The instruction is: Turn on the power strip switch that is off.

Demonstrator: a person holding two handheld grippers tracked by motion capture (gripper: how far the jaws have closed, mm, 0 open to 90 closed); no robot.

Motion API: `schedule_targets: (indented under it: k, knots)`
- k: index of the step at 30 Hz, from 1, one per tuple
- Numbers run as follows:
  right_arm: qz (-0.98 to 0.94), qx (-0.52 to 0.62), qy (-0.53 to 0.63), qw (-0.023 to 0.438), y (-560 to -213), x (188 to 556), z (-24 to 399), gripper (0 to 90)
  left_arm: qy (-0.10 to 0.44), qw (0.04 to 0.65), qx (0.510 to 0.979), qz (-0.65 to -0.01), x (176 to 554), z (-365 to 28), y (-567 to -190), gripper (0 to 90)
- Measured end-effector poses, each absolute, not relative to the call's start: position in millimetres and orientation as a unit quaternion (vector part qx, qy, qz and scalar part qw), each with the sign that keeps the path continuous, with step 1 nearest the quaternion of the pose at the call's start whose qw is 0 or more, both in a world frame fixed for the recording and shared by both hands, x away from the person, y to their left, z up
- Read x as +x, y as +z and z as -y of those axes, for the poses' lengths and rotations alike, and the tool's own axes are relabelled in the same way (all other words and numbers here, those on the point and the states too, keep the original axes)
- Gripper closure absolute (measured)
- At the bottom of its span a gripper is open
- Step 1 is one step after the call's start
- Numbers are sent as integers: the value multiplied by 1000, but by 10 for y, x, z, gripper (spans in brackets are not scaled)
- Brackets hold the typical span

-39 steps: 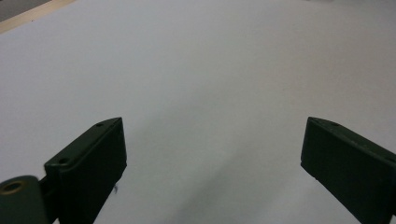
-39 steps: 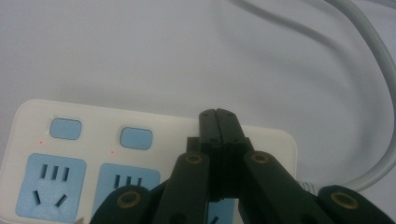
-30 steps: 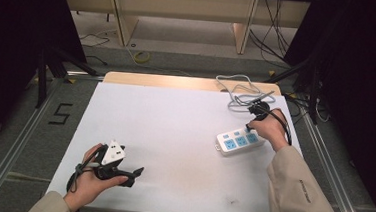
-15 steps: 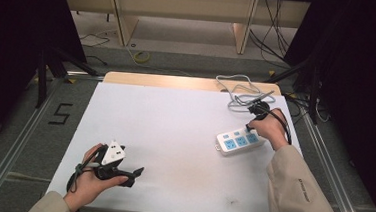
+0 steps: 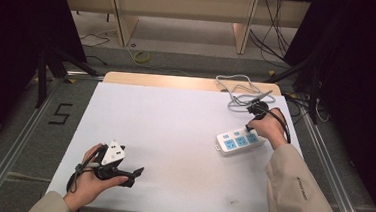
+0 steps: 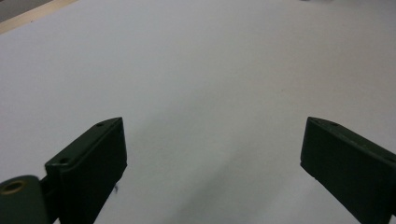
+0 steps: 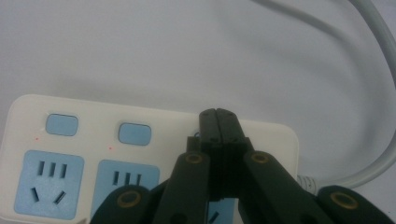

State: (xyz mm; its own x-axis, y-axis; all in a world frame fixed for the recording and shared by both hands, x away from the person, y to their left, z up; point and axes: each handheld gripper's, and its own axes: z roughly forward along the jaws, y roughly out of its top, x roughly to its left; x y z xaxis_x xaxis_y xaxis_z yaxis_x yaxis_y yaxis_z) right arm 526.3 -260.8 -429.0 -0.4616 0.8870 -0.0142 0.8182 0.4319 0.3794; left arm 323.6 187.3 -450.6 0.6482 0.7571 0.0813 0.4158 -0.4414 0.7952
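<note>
Presently, item one: my right gripper [image 7: 218, 114], black, two-jawed, jaws pressed flat together with nothing between them. Their joined tip rests over the third blue switch at the cord end of the white plastic power strip [image 7: 149, 140]; actual contact cannot be confirmed. My right hand [image 5: 270, 128] holds it above that strip's far end.

Item two: the white plastic power strip, rectangular, with pale blue sockets and rounded blue switch buttons [image 7: 134, 133] along one edge. It lies flat on the right half of the white tabletop [image 5: 174, 130], angled slightly.

Item three: a grey round power cable [image 7: 373, 65], leaving the strip's end and curving off, then lying in loops [image 5: 237, 92] near the table's far right edge.

Item four: my left gripper [image 6: 212, 163], black, jaws wide apart with bare tabletop between them. It sits in my left hand [image 5: 93, 177] at the near left corner, well apart from the strip, carrying a grey three-cornered plate [image 5: 114, 153] on top.
</note>
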Motion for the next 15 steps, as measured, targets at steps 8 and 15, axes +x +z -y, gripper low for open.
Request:
schedule_targets:
  k: [8, 15]
  knots:
    - [-841, 508, 153, 108, -4287, 5268, 2591, 900, 219, 389, 820, -358, 3234, -1871, -4506, 69]
    - [-840, 510, 151, 104, -4286, 5280, 2588, 900, 219, 390, 820, -358, 3234, -1870, -4507, 69]
